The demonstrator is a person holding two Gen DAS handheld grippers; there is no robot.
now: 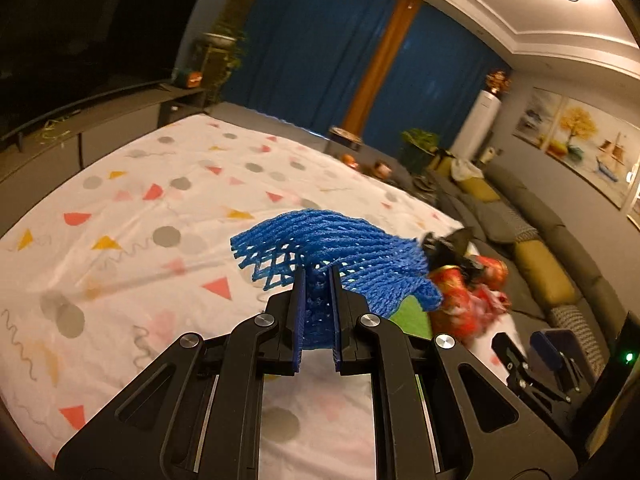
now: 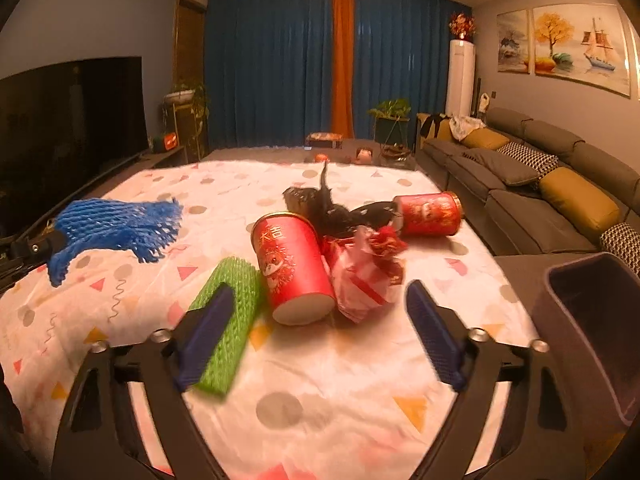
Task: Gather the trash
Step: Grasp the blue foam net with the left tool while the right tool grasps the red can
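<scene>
A white cloth (image 2: 320,392) printed with coloured triangles and grey dots covers the surface; on it lie a green foam net (image 2: 230,320), two red cans (image 2: 294,268) (image 2: 428,214), crumpled red-and-white wrapping (image 2: 366,276), black plastic (image 2: 320,204)

Each camera rides its own gripper, looking forward and slightly down along the fingers, close over the patterned cloth (image 2: 320,396). Both views share the cloth, blue curtains (image 2: 272,60) and sofa (image 2: 520,184).

Blue foam net (image 1: 340,256), green foam net (image 2: 228,320), 2 red cans (image 2: 294,268) (image 2: 428,214), white sheet (image 2: 320,384) with grey dots and pink, yellow triangles, black crumpled bag (image 2: 320,204)
</scene>
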